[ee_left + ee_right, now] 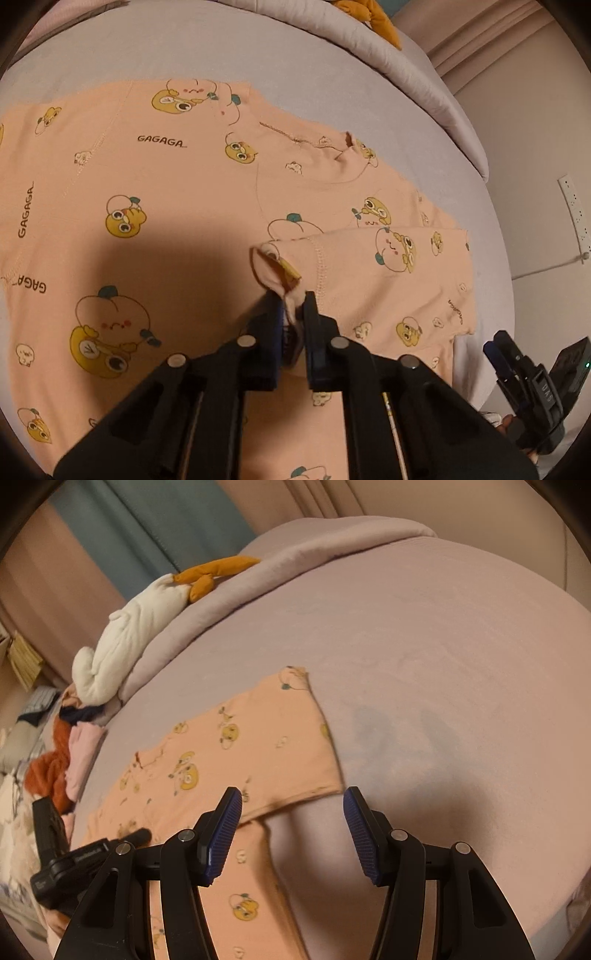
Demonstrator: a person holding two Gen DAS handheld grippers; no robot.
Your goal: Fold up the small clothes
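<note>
Nearest, left wrist view: left gripper (293,301) clenched on a bunched corner of the peach printed shirt (155,206); pinched cloth stands up in a small peak between the pads.
Beside it, low right edge of same view: right gripper (496,349), seen from outside, off the cloth, over the bed edge.
Right wrist view, near: right gripper (291,805) released, jaws apart, nothing between the blue pads (225,834); hovers above the sleeve hem and bare sheet.
Garment position: peach printed shirt (236,753) lying flat on the lavender bed sheet (424,664), one short sleeve (399,280) turned in over the body, neckline (314,142) further off.
Middle distance: left gripper (138,836) visible at the shirt edge, low left of the right view.
Far: rolled blanket edge (207,620), white and orange plush toy (129,638), heap of other clothes (62,760), curtains behind.
Step in hand (judgement): early fold; corner gripped, not yet carried across.
Next move calls for (judgement): lifting the pinched corner clear, drawing it over the body toward the opposite side; right gripper taking the matching corner or pinning the cloth, so the layer lands square, unwrinkled.
</note>
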